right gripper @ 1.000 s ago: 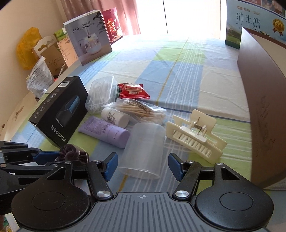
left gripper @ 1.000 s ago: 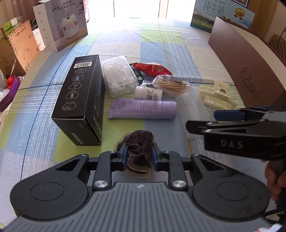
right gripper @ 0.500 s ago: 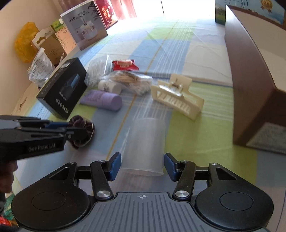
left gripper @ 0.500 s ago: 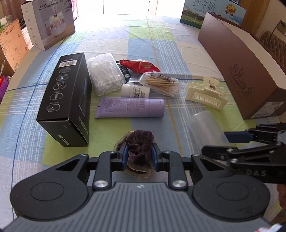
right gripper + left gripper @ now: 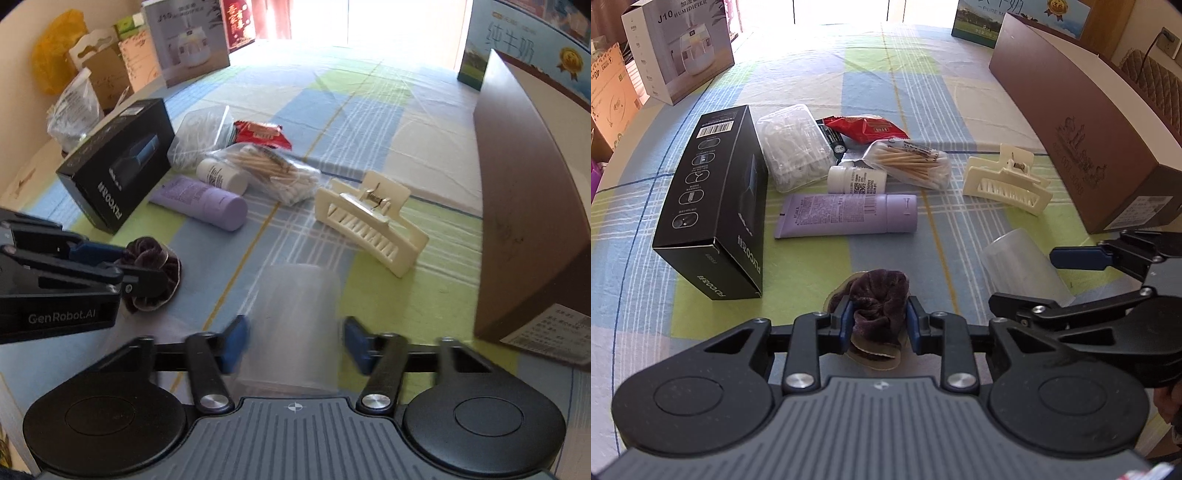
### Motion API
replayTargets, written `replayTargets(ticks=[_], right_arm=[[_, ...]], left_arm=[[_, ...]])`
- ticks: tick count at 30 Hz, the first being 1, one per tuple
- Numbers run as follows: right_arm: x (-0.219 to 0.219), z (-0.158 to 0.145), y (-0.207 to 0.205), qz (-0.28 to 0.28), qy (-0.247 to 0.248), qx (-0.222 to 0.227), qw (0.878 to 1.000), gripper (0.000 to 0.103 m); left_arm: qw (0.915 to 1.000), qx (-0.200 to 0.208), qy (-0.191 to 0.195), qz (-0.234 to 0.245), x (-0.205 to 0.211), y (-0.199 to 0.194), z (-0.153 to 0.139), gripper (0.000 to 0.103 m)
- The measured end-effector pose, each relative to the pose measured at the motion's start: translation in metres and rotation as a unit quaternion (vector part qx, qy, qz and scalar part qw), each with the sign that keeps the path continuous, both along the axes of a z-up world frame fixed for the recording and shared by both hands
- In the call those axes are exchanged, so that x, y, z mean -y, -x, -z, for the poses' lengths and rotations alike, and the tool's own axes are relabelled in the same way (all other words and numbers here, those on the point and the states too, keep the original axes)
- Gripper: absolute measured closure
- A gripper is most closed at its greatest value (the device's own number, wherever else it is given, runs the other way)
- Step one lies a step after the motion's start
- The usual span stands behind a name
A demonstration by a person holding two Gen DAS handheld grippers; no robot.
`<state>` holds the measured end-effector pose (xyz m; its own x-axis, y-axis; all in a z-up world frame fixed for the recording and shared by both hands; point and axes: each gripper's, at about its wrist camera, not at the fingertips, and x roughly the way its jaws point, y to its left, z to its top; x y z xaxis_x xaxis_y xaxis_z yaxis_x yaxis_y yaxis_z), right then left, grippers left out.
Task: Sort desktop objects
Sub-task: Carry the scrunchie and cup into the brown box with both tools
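Lying on its side on the checked cloth (image 5: 879,96), the clear cup (image 5: 295,325) looks frosted and plain, its long axis along the right gripper (image 5: 295,341), mouth toward it. That gripper's 2 pads straddle the cup, spread, contact unclear. The left gripper (image 5: 877,321) pinches a purple scrunchie (image 5: 875,299).
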<state>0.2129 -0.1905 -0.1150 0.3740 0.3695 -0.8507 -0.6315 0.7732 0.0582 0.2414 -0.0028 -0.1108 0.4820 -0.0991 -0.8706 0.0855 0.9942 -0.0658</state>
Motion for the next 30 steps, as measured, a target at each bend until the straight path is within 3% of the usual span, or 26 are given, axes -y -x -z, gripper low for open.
replayTargets(ticks=[5,17,30], right_arm=[[0.007,-0.002,0.005,-0.004,0.0,-0.007,1.0,0.053],[0.061,-0.056,0.011,0.031,-0.099,-0.047,0.994,0.053],[0.153,-0.122,0.001,0.084,-0.144,0.009,0.986,0.053]], left_arm=[[1.0,-0.001,0.0,0.005,0.003,0.003,0.0,0.078],[0.9976,0.032,0.02,0.058,0.034,0.012,-0.037,0.078],[0.9839,0.097,0.065,0.135,0.109,0.007,-0.107,0.078]])
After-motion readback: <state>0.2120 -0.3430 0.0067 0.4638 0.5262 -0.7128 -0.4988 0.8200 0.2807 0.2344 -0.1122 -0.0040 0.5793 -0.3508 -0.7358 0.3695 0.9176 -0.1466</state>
